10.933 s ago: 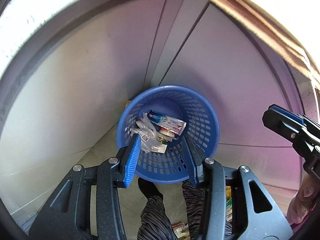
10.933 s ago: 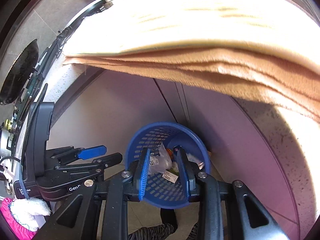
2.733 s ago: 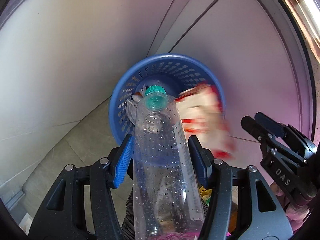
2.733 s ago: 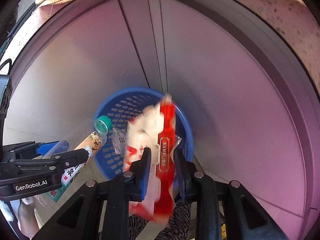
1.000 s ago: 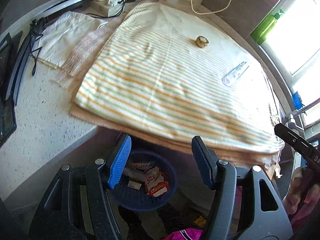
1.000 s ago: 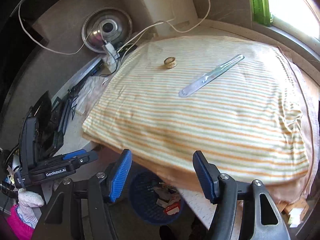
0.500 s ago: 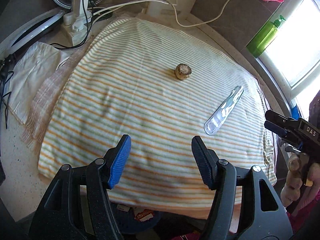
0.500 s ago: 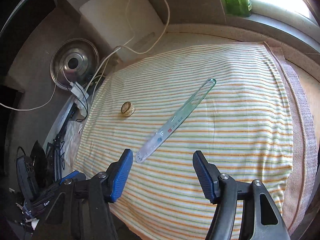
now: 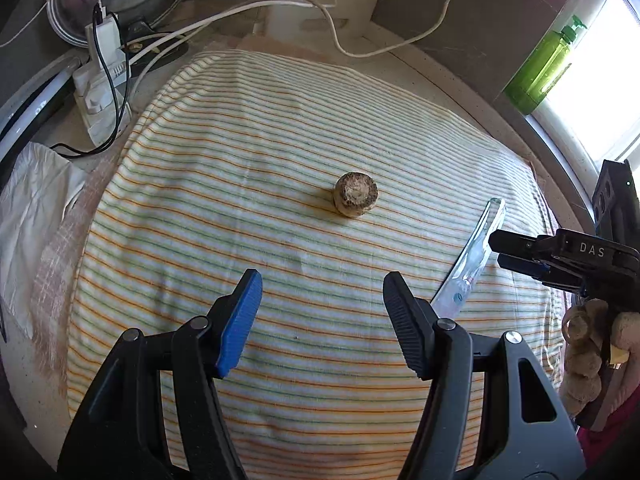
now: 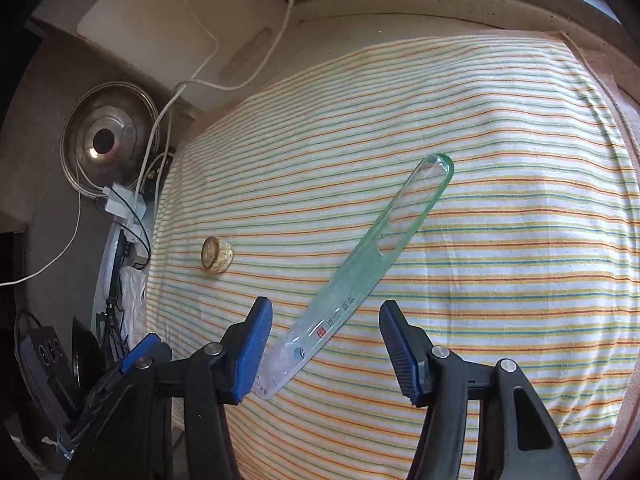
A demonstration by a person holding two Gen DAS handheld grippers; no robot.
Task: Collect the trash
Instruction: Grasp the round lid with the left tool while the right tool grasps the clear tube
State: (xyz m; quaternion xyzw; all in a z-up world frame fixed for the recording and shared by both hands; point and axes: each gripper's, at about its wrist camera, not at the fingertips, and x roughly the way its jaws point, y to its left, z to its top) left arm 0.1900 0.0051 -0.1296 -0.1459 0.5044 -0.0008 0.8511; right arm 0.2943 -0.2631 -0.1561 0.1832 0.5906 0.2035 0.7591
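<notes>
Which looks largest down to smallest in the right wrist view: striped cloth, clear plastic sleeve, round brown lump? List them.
1. striped cloth, covering most of the counter.
2. clear plastic sleeve, long and narrow.
3. round brown lump, much the smallest, though it lies farther from the camera.

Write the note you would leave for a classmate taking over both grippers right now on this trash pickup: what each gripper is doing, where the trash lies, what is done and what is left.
Left gripper: open, empty, hovering over the striped cloth, aimed toward the small brown round scrap.
Right gripper: fingers closing, nothing gripped yet; the near end of the clear plastic sleeve lies on the cloth between them.
Both pieces lie apart on the cloth, untouched.
Done: nothing from the cloth is lifted yet; no bin is in view now.
Left: grasp the sleeve with the right, probably the scrap with the left, then bin both.
</notes>
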